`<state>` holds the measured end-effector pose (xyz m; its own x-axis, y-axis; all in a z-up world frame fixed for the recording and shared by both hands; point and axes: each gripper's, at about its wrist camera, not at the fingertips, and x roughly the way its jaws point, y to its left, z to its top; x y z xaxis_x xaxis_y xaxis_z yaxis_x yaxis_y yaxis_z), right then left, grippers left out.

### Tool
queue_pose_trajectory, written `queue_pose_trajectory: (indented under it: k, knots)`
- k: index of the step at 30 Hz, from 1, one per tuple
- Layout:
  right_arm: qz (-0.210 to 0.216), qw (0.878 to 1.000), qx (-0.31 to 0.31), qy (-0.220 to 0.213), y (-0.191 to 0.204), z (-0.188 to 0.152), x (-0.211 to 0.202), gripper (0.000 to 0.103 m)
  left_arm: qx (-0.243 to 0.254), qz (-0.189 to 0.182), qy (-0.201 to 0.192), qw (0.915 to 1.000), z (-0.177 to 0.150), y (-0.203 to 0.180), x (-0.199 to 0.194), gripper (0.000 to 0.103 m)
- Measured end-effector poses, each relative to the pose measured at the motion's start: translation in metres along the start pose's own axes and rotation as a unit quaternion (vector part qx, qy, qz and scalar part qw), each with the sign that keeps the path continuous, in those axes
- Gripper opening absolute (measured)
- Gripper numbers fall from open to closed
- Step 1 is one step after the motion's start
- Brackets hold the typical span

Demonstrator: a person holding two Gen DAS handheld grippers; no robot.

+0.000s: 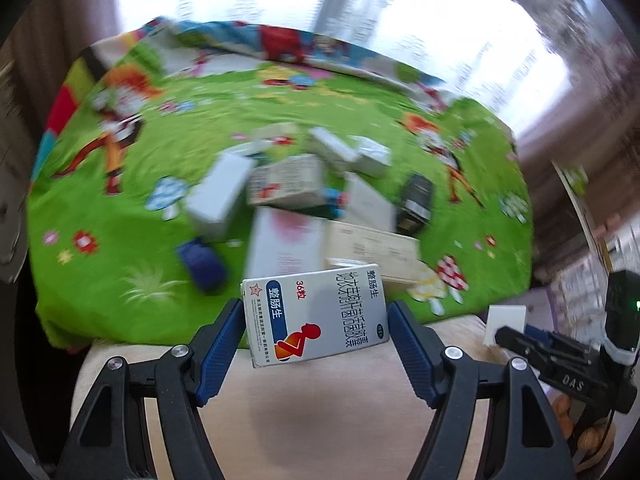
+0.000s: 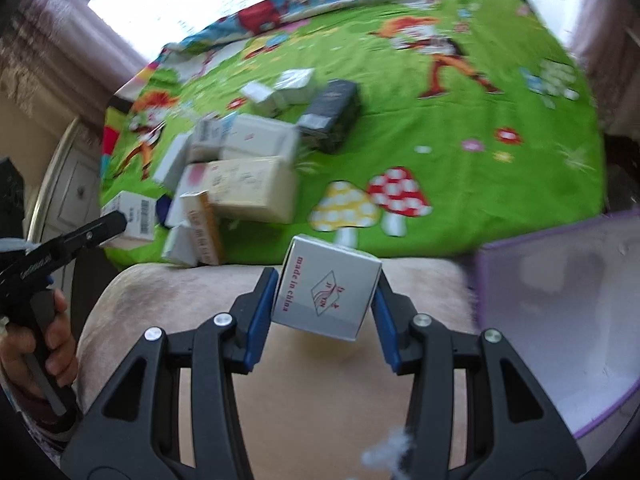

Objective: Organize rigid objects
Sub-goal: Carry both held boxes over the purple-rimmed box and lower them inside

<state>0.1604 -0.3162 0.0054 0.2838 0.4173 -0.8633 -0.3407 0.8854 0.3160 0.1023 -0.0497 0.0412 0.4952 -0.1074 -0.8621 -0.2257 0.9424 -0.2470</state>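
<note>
Two grippers each hold one box over the beige padded bench (image 2: 168,304) at the bed's near edge. The left gripper (image 1: 316,320) is clamped on a white medicine carton (image 1: 316,316); the right gripper (image 2: 325,300) pinches a white cube box (image 2: 326,294). Beyond, roughly a dozen boxes (image 2: 248,172) are piled near the green bedspread (image 2: 460,128)'s near edge, one black box (image 2: 330,114) beside them. The spread's right half lies bare. A purple-rimmed bin (image 2: 560,300) sits right.

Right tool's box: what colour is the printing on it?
Red print on a grey-white box, held in the right tool. Clearest in the right wrist view.
</note>
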Motion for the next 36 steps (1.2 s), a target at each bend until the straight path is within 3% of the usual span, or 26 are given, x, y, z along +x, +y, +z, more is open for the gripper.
queue_pose_trajectory:
  k: [8, 19, 26, 36]
  knots:
    - [-0.036, 0.995, 0.091, -0.017, -0.068, -0.018, -0.028, 0.050, 0.096, -0.046, 0.016, 0.9942, -0.007, -0.093, 0.011, 0.074]
    - [-0.099, 0.979, 0.175, -0.044, -0.138, -0.043, -0.058, 0.050, 0.213, -0.095, 0.048, 0.9712, -0.032, -0.209, 0.032, 0.074]
    - [-0.162, 0.967, 0.186, -0.064, -0.162, -0.051, -0.076, 0.050, 0.259, -0.108, 0.063, 0.9578, -0.047, -0.255, 0.042, 0.074]
    - [-0.180, 0.956, 0.217, -0.075, -0.187, -0.056, -0.092, 0.051, 0.294, -0.139, 0.078, 0.9425, -0.061, -0.289, 0.053, 0.074]
